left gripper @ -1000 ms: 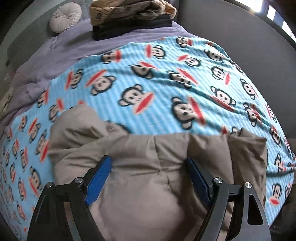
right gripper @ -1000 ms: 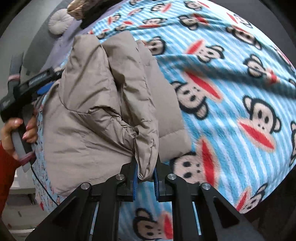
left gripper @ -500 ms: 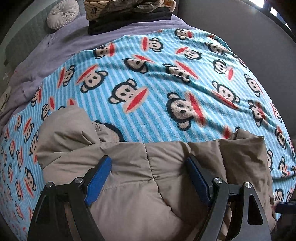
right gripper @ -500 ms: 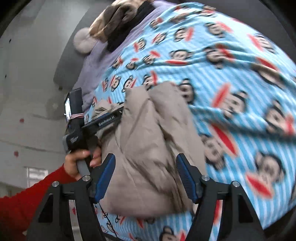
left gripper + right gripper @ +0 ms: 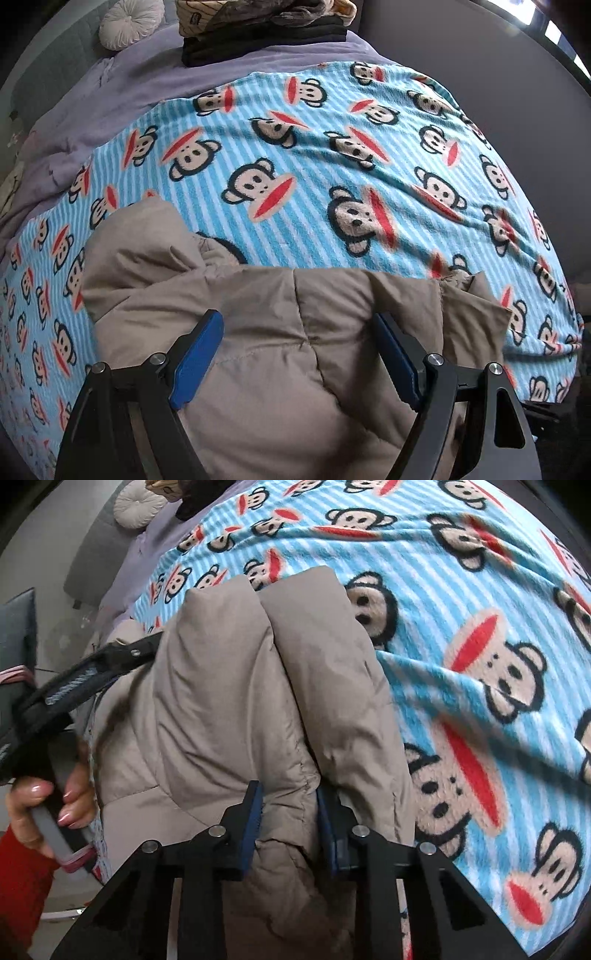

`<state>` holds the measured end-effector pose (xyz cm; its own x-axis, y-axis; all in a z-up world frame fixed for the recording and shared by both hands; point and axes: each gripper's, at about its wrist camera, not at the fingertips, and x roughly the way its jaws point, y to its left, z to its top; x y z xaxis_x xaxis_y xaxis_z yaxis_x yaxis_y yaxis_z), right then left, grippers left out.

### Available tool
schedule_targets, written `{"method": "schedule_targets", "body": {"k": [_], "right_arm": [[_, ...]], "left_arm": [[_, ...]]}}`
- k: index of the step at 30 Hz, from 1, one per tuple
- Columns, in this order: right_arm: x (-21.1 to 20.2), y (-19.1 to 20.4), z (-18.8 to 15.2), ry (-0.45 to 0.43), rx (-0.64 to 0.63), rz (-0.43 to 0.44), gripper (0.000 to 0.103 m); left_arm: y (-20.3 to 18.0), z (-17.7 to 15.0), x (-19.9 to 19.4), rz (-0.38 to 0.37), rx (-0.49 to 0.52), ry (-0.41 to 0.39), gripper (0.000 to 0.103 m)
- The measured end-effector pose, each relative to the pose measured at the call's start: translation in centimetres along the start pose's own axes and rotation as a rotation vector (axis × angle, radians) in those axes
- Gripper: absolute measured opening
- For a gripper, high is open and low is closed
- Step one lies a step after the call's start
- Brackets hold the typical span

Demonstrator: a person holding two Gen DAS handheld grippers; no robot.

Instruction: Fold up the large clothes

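Jacket (image 5: 229, 701) seen partly folded on bed (image 5: 314, 166); more folds judged needed. Thick fold pinched by right gripper (image 5: 290, 819). Left gripper (image 5: 295, 354) held wide, nothing gripped

Soft, even daylight fills both views. In the left wrist view a window (image 5: 546, 26) at about one o'clock is blown out to white glare. Shadows are faint and diffuse. Fisheye distortion bulges the monkey-print blanket (image 5: 332, 166) into a dome, with dark vignetting around each rim. The right wrist view is slightly smeared by motion toward three o'clock and along its nine o'clock edge.
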<state>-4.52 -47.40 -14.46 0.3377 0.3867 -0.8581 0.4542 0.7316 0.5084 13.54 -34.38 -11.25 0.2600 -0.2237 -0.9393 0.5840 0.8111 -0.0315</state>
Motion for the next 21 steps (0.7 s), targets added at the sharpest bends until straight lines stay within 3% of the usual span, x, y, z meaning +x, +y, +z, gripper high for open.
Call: {"method": "schedule_targets", "body": {"k": [7, 15, 21], "right_arm": [[0.0, 0.2, -0.5, 0.000, -0.004, -0.027, 0.030], [0.2, 0.8, -1.0, 0.002, -0.056, -0.081, 0.030], [0.2, 0.5, -0.8, 0.012, -0.053, -0.054, 0.031]], "left_arm": [[1.5, -1.4, -3.8, 0.003, -0.032, -0.008, 0.083], [6.4, -7.2, -8.4, -0.015, -0.183, -0.027, 0.083], [9.2, -13.5, -6.3, -0.084, -0.342, 0.097, 0.083]]}}
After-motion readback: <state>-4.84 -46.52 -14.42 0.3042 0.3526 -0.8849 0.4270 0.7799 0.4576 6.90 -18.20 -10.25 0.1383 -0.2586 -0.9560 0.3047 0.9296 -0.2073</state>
